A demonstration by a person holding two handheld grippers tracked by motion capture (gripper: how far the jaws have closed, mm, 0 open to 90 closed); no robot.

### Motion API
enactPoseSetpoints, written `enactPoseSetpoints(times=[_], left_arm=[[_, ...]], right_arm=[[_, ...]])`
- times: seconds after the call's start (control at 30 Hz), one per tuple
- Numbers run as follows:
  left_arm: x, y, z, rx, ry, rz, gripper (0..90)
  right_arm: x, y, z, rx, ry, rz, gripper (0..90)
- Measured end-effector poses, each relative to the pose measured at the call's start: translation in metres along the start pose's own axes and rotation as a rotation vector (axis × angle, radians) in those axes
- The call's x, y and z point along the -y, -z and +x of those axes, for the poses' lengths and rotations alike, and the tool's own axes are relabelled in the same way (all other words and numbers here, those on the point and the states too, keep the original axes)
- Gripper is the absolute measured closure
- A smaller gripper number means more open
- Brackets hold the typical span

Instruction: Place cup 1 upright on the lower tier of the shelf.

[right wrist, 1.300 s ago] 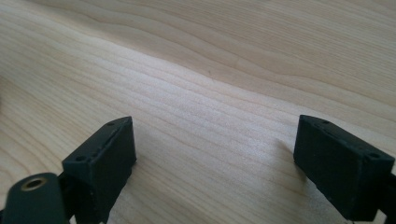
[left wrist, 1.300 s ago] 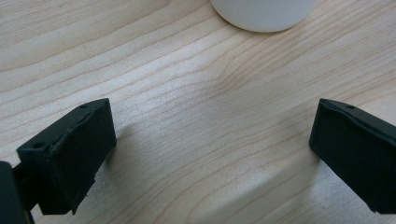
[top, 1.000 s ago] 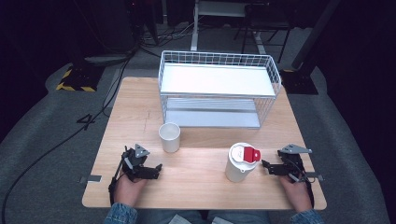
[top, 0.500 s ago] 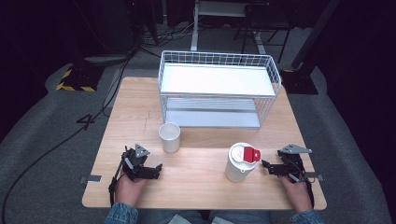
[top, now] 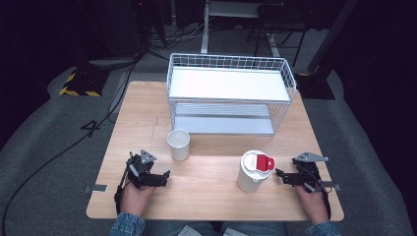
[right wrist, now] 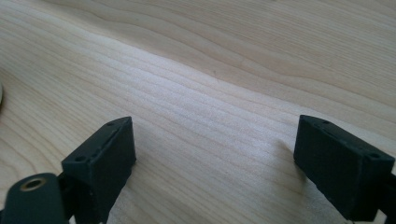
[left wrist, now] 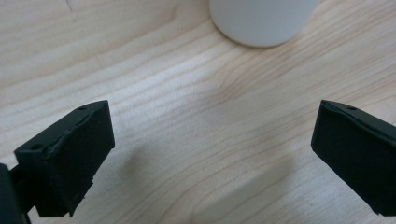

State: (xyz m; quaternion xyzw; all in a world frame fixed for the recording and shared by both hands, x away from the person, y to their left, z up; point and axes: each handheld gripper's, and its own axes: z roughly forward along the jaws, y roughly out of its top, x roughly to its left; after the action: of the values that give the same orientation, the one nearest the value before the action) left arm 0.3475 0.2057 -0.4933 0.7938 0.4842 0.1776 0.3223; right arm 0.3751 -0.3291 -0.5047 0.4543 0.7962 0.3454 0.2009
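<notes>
Overhead light is brightening the tabletop (top: 216,196) while the surroundings are staying dark; close-up fingers (left wrist: 70,158) are blurring, casting soft shadows

Table (top: 211,196): pale wood, fine grain lines. Cup (top: 178,144): plain white. Beside it, container (top: 250,173): white, red lid tab. Behind, wire rack (top: 231,93): white grid. Both grippers: black.

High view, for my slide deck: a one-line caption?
Open left gripper near a white cup, open right gripper beside a red-lidded container.
</notes>
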Motion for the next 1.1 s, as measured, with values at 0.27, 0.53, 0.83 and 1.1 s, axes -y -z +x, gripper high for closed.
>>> enactPoseSetpoints(times=[0.27,0.53,0.83,1.1], left_arm=[[-0.011,0.010,-0.001,0.029,0.012,-0.089,0.1],[-0.022,0.012,-0.004,0.058,-0.005,-0.183,0.1],[-0.032,0.004,-0.006,0.102,-0.010,-0.301,0.1],[-0.041,-0.003,-0.011,0.136,-0.040,-0.388,0.0]], right_arm=[[0.000,0.000,0.000,0.000,0.001,0.000,12.9],[0.000,0.000,0.000,0.000,0.001,0.000,12.9],[0.000,0.000,0.000,0.000,0.001,0.000,12.9],[0.000,0.000,0.000,0.000,0.001,0.000,12.9]])
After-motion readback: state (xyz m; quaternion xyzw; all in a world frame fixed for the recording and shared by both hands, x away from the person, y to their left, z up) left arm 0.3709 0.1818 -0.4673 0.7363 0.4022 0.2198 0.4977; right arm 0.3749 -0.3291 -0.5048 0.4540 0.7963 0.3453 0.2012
